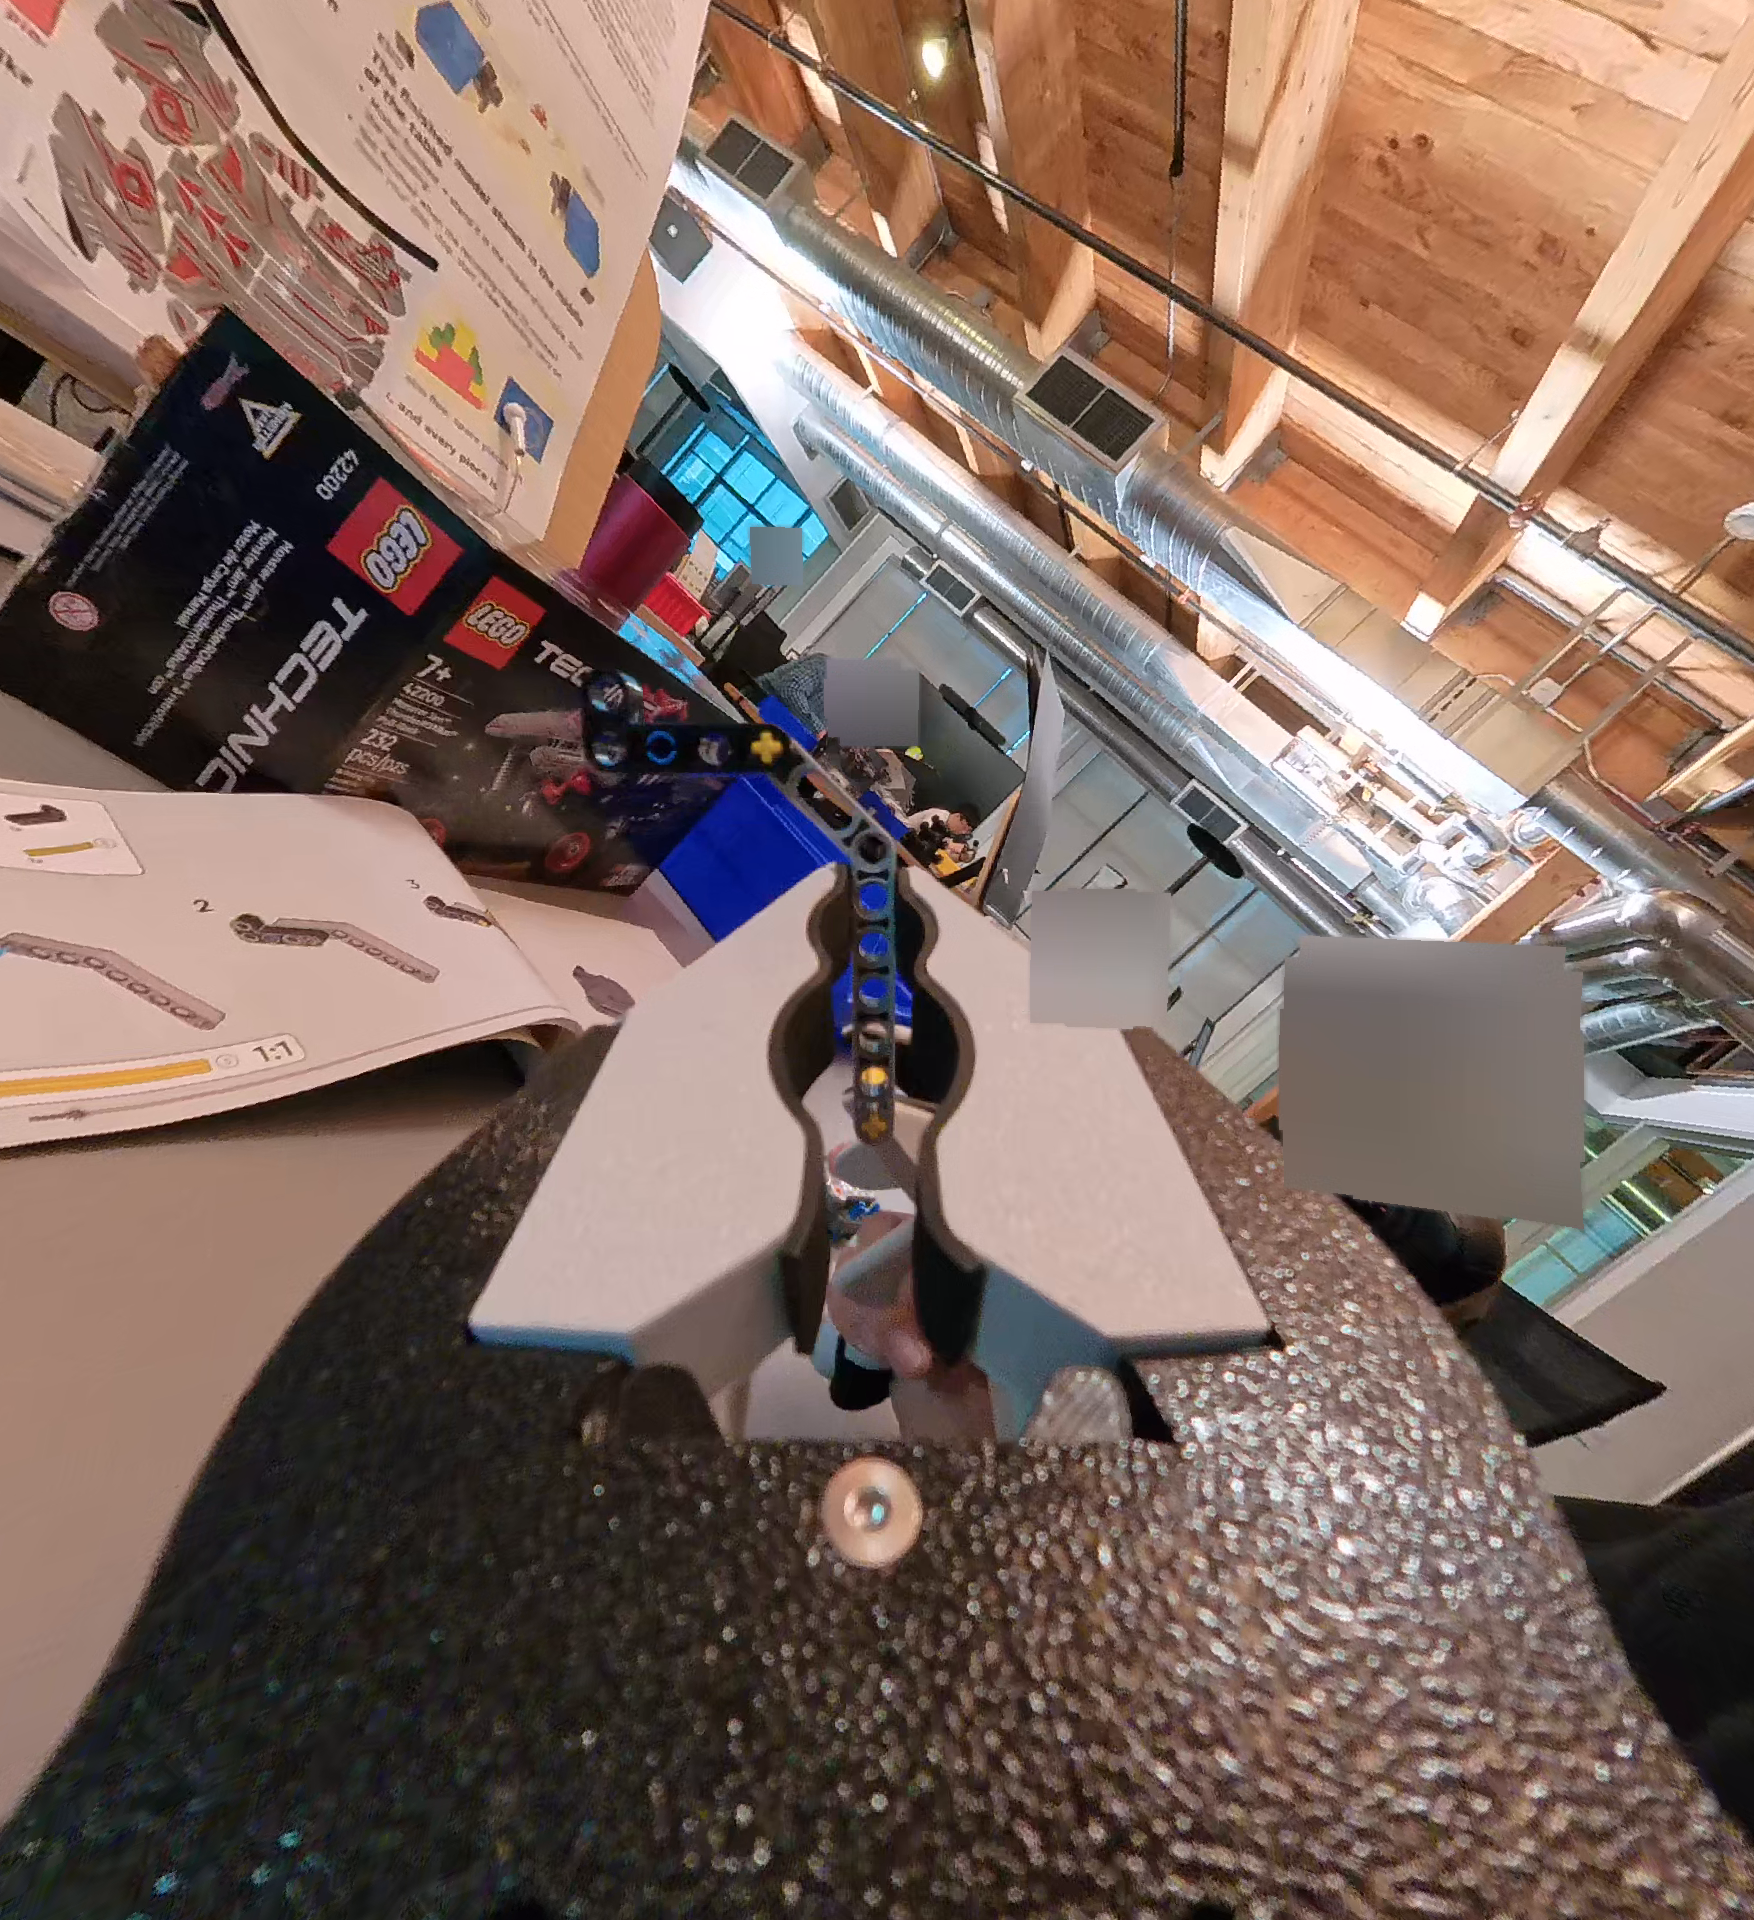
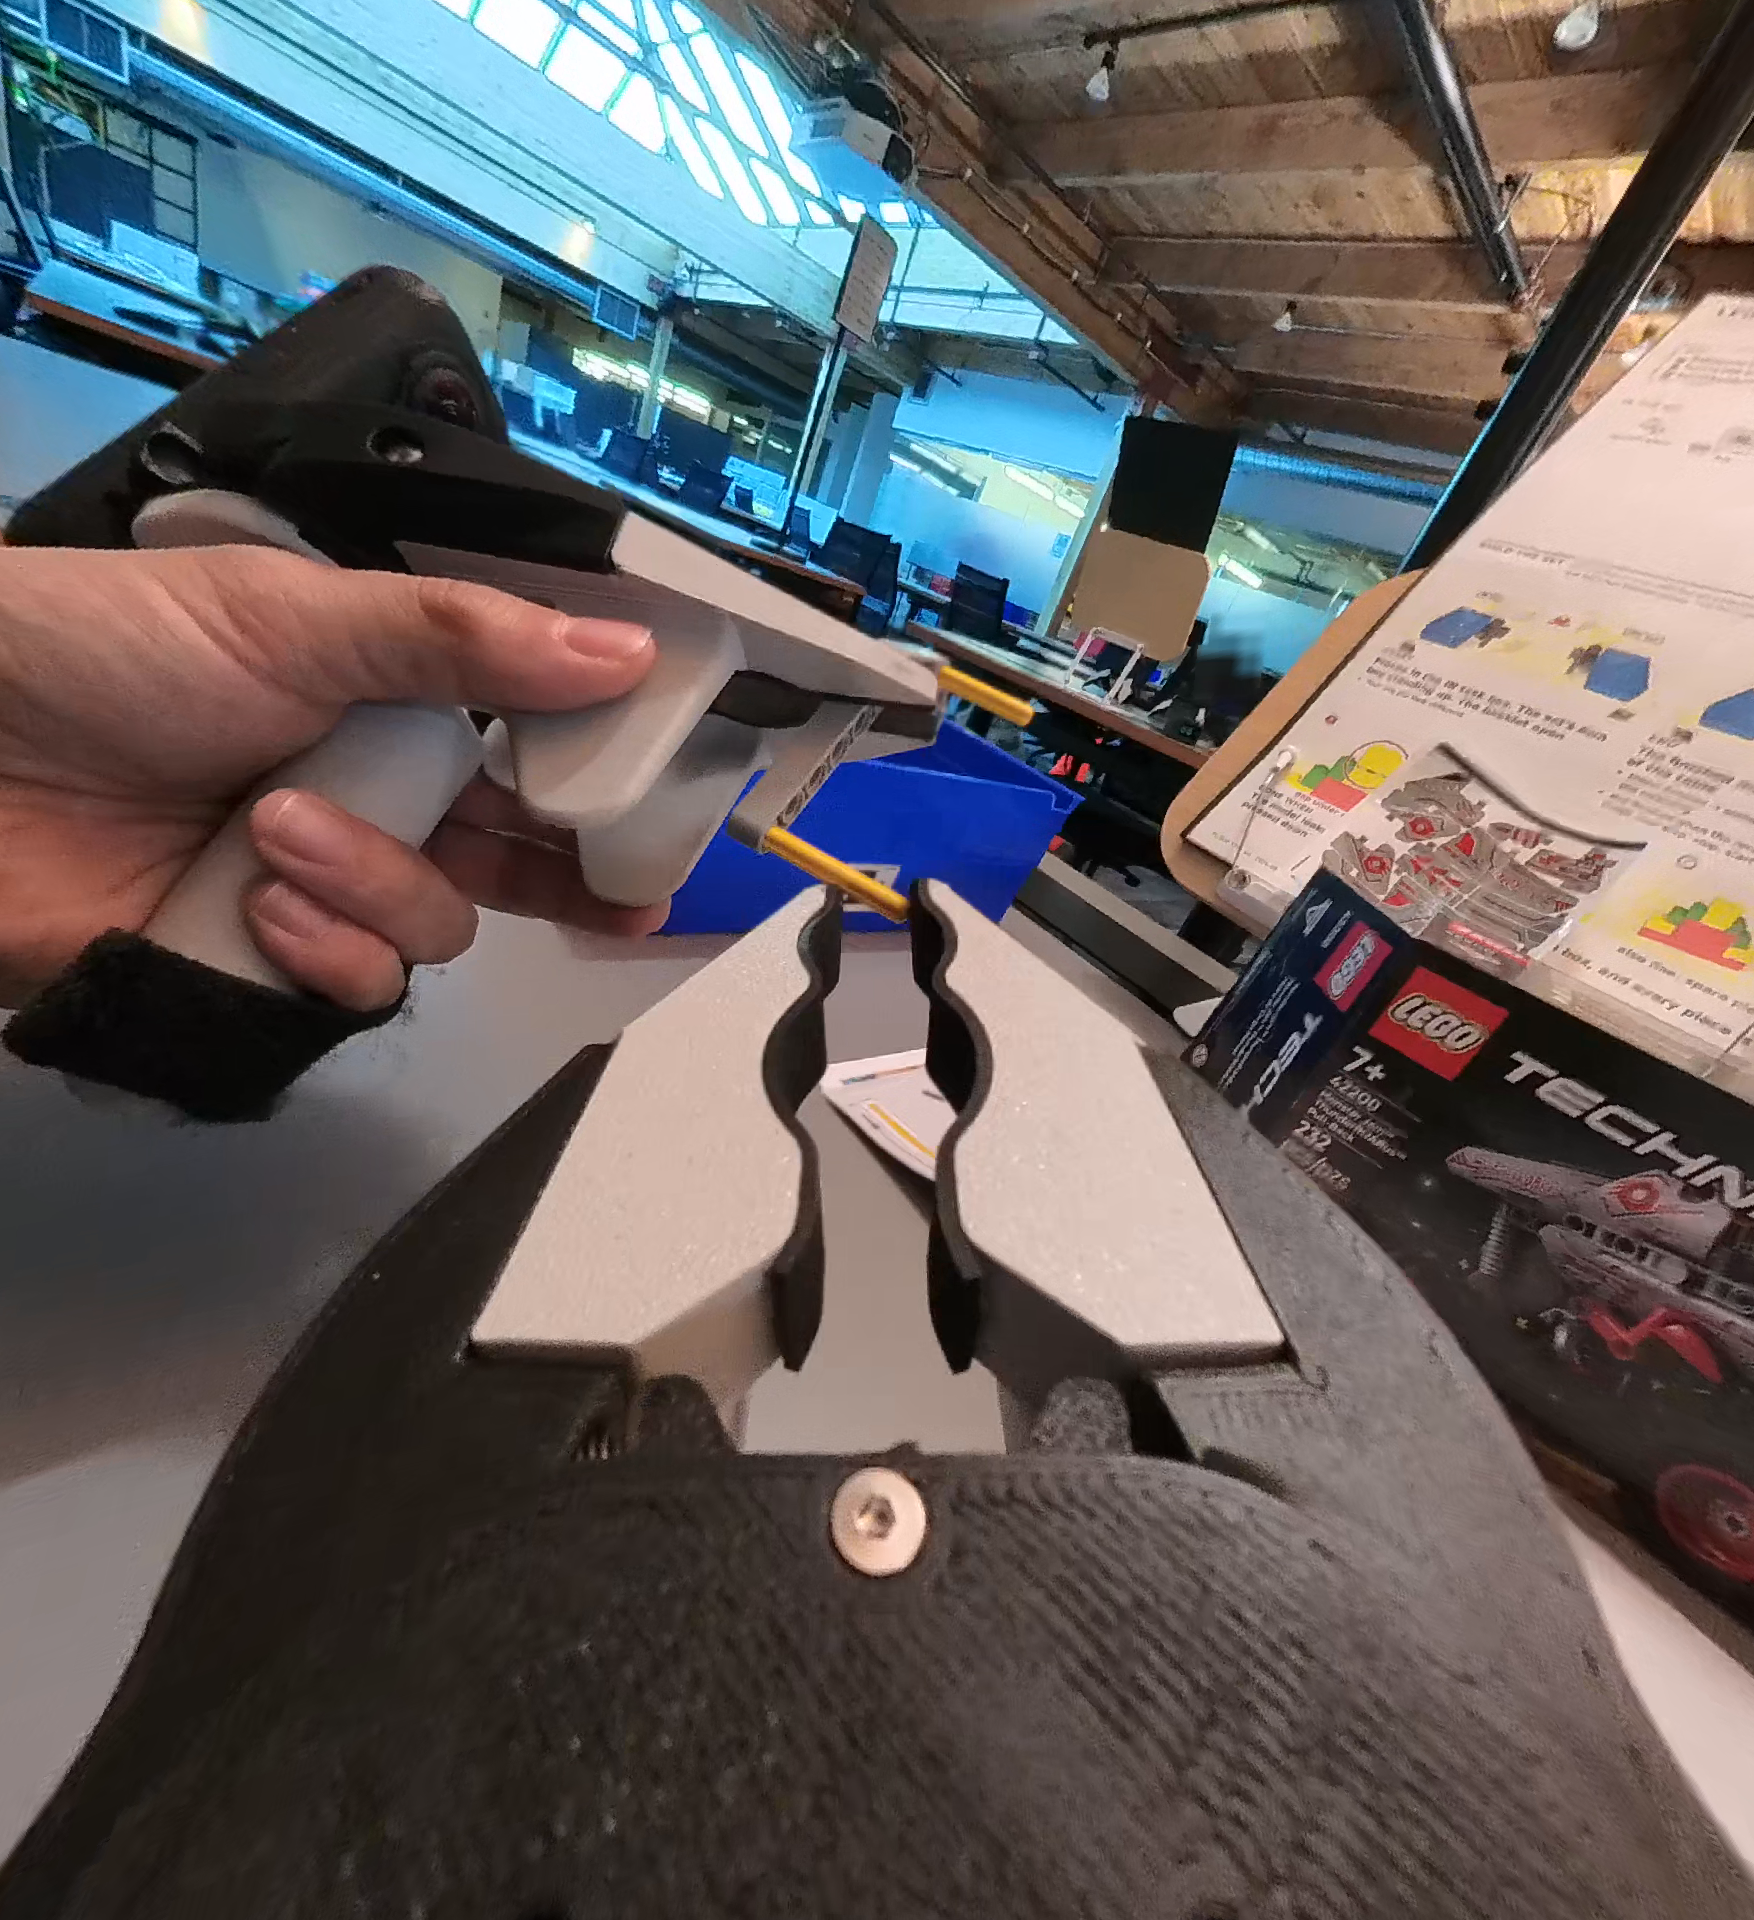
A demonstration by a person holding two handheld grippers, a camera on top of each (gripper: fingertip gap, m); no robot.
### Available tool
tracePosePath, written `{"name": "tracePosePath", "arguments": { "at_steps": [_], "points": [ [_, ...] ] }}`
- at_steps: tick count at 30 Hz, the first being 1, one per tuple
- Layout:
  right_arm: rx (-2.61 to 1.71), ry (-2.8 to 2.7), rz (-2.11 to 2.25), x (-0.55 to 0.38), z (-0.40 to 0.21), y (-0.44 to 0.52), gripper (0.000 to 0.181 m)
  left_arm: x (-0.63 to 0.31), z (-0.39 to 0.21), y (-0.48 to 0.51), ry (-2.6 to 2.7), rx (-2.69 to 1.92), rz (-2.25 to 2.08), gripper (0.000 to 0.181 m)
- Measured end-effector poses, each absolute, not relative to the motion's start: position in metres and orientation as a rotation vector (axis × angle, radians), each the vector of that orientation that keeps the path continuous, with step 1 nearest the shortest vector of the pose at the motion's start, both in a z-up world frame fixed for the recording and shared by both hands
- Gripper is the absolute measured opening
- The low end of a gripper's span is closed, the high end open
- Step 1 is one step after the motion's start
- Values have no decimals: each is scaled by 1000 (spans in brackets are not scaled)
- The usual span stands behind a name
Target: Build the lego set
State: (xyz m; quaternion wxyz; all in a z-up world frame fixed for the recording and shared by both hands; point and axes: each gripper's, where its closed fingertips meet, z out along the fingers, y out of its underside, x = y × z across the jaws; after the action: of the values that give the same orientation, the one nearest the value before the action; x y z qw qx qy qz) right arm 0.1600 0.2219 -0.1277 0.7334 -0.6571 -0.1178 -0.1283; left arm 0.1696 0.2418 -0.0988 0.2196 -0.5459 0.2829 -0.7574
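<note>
Lego Technic bent grey beam (image 1: 868, 935) — light, stiff — clamped mid-length in left claw (image 1: 868, 883); right claw (image 2: 871, 904) nipping yellow axle (image 2: 837, 871).

Grey beam (image 1: 871, 914) with blue and yellow pins, yellow axle (image 2: 837, 875), blue bin (image 2: 914, 831)

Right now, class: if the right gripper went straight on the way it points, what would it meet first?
The right gripper already pinches the yellow axle at its tips; going on, it would probably meet the grey beam in the left gripper, though depth is unclear.
</note>
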Motion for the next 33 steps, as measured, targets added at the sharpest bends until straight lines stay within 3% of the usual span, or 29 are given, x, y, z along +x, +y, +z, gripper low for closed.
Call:
{"name": "tracePosePath", "arguments": {
  "at_steps": [2, 5, 7, 17, 21, 25, 33],
  "points": [
    [-1431, -269, -311, 159, -127, 223, 12, 169, -98, 243, 784, -1505, -2088, 4],
    [-1443, -249, -246, 155, -132, 227, 39, 170, -105, 248, 759, -1524, -2056, 4],
    [-1455, -225, -261, 158, -132, 228, 47, 173, -109, 246, 763, -1534, -2055, 4],
    [-1461, -193, -293, 168, -132, 226, 30, 173, -103, 239, 801, -1467, -2057, 4],
    [-1422, -206, -243, 165, -128, 224, 29, 171, -102, 246, 760, -1462, -2076, 3],
    [-1465, -210, -223, 157, -135, 230, 41, 174, -106, 244, 756, -1461, -2094, 4],
    [-1480, -192, -275, 165, -135, 228, 32, 176, -109, 240, 772, -1439, -2060, 4]
  ]
}}
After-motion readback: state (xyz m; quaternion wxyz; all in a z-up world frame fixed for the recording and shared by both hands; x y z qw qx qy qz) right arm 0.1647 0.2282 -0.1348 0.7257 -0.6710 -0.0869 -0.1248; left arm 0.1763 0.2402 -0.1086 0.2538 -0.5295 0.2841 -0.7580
